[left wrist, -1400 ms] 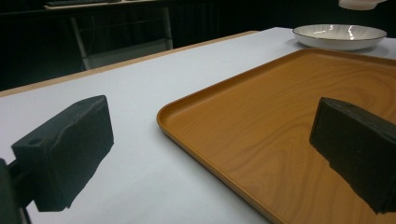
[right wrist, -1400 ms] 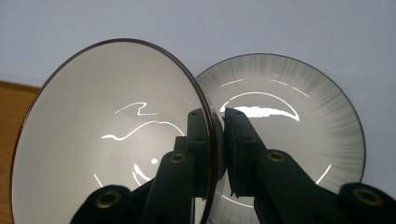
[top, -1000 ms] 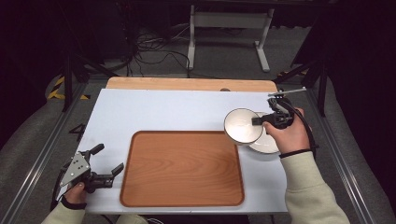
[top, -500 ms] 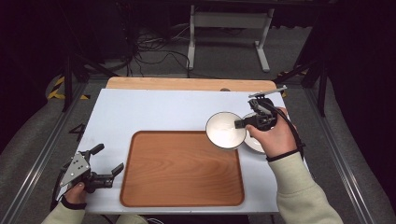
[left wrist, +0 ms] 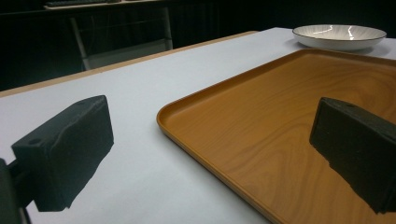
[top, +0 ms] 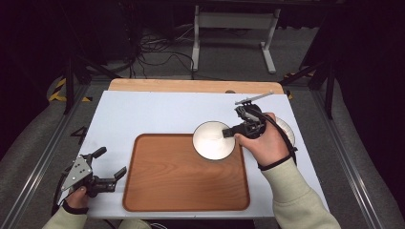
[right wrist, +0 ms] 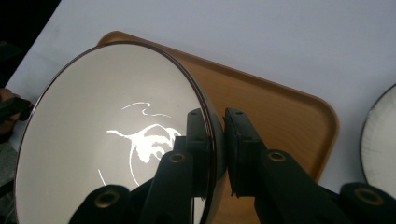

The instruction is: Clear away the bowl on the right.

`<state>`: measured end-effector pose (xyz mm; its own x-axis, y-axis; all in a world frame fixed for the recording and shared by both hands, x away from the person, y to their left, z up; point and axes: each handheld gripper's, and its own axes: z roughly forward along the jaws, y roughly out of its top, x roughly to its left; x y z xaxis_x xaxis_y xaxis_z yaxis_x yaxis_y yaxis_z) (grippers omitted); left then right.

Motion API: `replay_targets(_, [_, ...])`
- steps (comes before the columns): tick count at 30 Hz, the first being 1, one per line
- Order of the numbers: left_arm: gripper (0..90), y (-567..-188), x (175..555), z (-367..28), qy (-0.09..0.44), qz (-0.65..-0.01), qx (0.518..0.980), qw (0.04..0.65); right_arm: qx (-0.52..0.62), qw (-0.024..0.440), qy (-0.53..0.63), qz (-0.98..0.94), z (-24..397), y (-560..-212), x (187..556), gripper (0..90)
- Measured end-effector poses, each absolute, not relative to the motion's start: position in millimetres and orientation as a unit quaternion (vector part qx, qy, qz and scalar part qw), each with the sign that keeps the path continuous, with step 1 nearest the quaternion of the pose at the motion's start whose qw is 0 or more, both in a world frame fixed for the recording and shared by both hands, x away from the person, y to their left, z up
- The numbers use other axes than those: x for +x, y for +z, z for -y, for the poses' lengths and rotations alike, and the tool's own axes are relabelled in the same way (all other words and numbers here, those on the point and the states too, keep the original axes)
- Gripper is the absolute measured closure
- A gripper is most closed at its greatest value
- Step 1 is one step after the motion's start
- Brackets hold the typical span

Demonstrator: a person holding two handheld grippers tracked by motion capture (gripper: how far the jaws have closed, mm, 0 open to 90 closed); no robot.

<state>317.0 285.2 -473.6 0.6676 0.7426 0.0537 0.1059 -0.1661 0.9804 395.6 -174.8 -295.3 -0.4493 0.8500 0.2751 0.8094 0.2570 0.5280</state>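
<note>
second plate (top: 288,131) mostly hidden behind the right hand (top: 263,143), bowl (right wrist: 112,140) cut off by the frame's bottom edge

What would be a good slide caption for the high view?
Right gripper carries a white bowl by its rim above the wooden tray; left gripper rests open.

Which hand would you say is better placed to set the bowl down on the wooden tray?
Right: the right gripper already clamps the bowl by its rim above the tray's far corner. The left gripper sits open beside the tray.
</note>
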Motion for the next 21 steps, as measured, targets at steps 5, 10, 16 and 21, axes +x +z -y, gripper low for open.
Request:
replay_targets(5, [0.3,-473,317,-285,0.278,-0.297,0.712,0.572,0.515,0.022,0.319,-0.795,162,-296,392,80.8])
replay_targets(10, [0.3,-473,317,-286,0.277,-0.297,0.713,0.572,0.502,0.012,0.319,-0.804,147,-300,389,80.7])
replay_targets(16, [0.3,-473,317,-286,0.278,-0.297,0.712,0.572,0.49,0.0,0.315,-0.813,130,-311,388,80.7])
replay_targets(21, [0.3,-473,317,-286,0.278,-0.297,0.712,0.572,0.488,-0.009,0.309,-0.816,123,-322,390,80.6])
